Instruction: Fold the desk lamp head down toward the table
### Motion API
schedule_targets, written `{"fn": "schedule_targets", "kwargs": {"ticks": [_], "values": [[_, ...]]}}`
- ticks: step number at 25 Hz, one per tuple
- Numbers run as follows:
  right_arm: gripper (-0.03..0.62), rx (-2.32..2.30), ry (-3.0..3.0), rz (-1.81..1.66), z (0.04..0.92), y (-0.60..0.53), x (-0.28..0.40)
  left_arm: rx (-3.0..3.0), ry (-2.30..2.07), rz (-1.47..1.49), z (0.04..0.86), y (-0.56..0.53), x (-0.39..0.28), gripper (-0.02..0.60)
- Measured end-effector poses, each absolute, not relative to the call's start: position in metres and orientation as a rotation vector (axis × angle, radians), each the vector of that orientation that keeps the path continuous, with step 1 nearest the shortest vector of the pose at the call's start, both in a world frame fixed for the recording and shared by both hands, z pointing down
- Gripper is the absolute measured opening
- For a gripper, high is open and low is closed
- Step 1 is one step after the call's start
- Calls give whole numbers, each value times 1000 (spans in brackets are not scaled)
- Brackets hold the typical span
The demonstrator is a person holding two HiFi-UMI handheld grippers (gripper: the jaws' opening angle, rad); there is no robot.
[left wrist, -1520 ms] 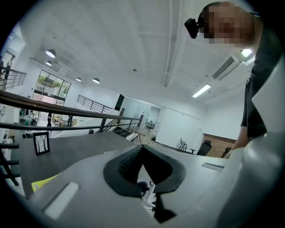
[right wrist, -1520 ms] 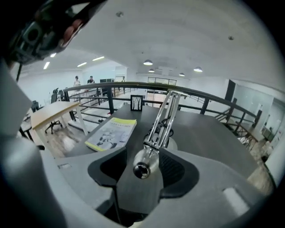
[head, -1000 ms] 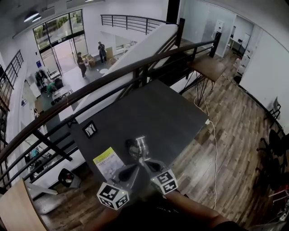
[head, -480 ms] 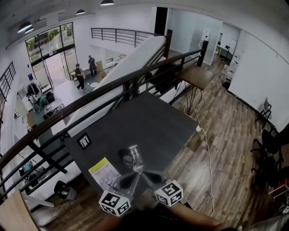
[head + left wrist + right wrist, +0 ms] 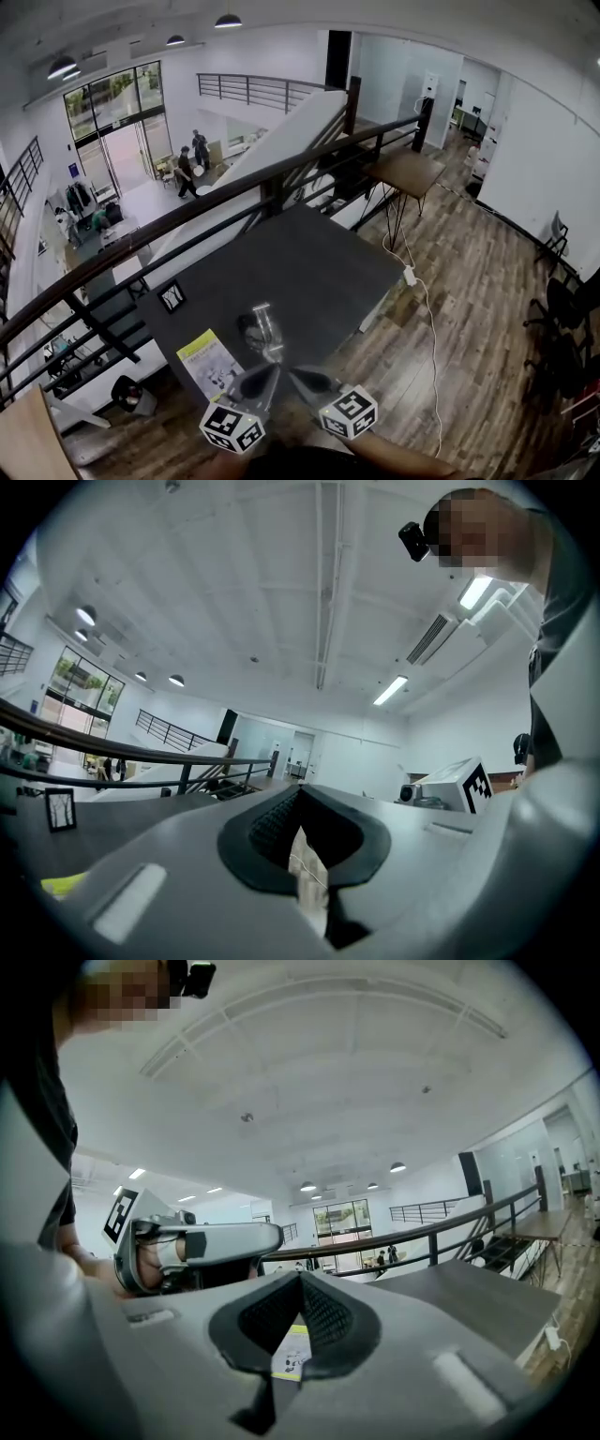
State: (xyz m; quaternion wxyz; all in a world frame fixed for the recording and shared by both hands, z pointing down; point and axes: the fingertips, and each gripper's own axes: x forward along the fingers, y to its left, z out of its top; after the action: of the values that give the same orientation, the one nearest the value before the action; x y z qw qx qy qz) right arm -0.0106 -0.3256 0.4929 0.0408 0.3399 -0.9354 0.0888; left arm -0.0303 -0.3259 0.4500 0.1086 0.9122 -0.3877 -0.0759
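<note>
Both grippers closed, just short of the lamp

The left gripper (image 5: 300,795) has its tips pressed together, and a pale strip shows in the gap below them, possibly the lamp. The right gripper (image 5: 300,1279) is likewise closed and empty. The desk lamp (image 5: 263,328) stands near the table's (image 5: 319,253) near edge, beside a yellow leaflet (image 5: 208,362).

Yellow-green leaflet (image 5: 208,361) flat on dark counter (image 5: 319,253), near-left edge. Small framed card (image 5: 172,297) upright at counter's left corner. Black railing (image 5: 225,199) just beyond. Wooden side table (image 5: 408,172) far right. White power strip (image 5: 410,276) with cable on wood floor (image 5: 478,281). People (image 5: 186,169) on lower level, far left.
</note>
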Motion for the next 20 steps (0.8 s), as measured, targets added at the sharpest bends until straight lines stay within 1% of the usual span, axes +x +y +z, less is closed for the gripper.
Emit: {"fn": "schedule_targets", "kwargs": {"ticks": [11,20], "values": [[2,978,-2903,298,497,-239,83,2658,-1205,-210,461,-235,65,2],[2,863,-2934,320,504,-155,122,2585,-1286,-192,488,-147,108,2]]}}
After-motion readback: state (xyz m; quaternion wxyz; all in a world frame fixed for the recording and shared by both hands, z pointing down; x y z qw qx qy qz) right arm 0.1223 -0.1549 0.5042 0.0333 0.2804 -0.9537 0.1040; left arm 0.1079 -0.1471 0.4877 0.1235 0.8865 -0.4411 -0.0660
